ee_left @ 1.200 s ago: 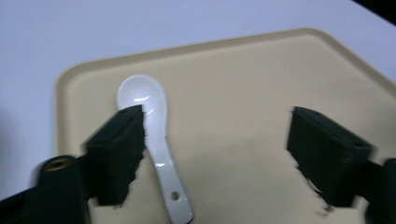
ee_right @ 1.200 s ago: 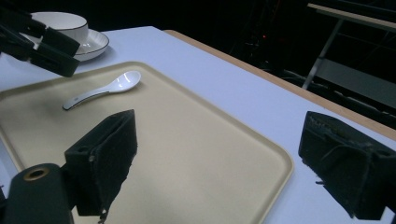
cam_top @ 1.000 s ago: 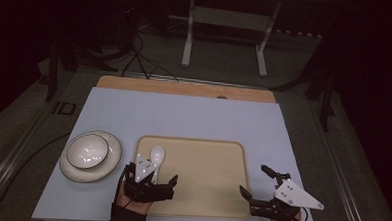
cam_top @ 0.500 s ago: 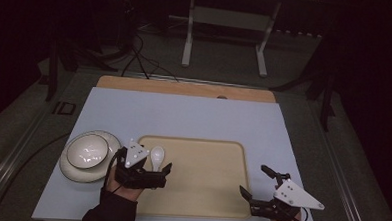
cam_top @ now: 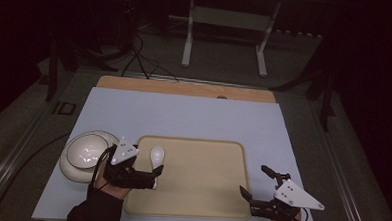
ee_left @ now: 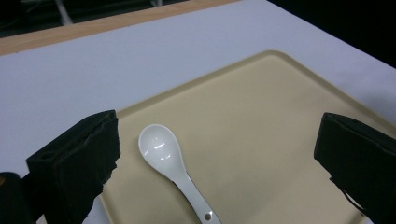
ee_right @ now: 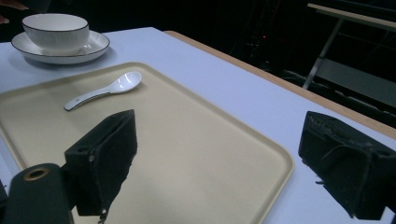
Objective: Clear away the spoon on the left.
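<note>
The white spoon (ee_left: pixel 170 163) lay flat on the beige tray (cam_top: pixel 205 191), near its left edge, bowl pointing away from the person. The left gripper (cam_top: pixel 153 174) stood wide open over the spoon's handle, gripping nothing. The right gripper (cam_top: pixel 256 190) rested at the tray's right near corner, jaws likewise spread and empty. A white bowl (ee_right: pixel 55 29) sat on a saucer (ee_right: pixel 88 49) left of the tray.

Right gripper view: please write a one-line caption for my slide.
Open right gripper over a beige tray holding a white spoon; a bowl on its saucer stands beyond.
</note>
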`<action>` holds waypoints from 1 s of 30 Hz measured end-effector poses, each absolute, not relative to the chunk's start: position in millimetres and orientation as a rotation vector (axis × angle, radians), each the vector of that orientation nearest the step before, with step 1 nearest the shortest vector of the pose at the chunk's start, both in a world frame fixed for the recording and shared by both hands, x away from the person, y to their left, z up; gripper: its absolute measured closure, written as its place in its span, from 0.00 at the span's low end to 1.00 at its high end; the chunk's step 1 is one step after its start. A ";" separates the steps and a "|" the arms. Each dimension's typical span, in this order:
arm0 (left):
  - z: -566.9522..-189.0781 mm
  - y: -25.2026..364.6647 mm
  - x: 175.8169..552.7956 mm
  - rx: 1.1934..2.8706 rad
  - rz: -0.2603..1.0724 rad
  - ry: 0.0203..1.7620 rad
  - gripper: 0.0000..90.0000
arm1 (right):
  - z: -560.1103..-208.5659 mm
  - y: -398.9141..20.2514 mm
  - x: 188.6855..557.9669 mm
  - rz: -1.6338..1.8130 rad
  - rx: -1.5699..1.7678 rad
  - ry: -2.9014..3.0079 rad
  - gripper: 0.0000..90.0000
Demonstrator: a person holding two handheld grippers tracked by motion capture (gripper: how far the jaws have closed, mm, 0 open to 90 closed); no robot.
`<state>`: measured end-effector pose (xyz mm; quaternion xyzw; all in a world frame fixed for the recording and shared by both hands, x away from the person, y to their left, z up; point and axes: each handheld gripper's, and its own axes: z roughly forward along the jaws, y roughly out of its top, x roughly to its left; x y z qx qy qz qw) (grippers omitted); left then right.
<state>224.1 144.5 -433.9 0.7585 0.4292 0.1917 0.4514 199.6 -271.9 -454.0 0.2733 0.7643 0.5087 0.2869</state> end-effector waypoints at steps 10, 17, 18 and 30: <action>-431.2 171.2 213.4 1.866 0.454 1.001 0.01 | -454.5 -270.0 198.7 1.350 0.720 2.049 0.13; -435.1 193.1 207.0 1.839 0.420 1.011 0.01 | -454.7 -269.3 198.7 1.345 0.715 2.051 0.13; -435.8 195.9 205.7 1.836 0.424 1.005 0.01 | -454.7 -269.4 198.5 1.345 0.716 2.050 0.13; -448.3 219.1 198.0 1.863 0.427 0.992 0.01 | -455.1 -269.0 198.7 1.341 0.718 2.049 0.13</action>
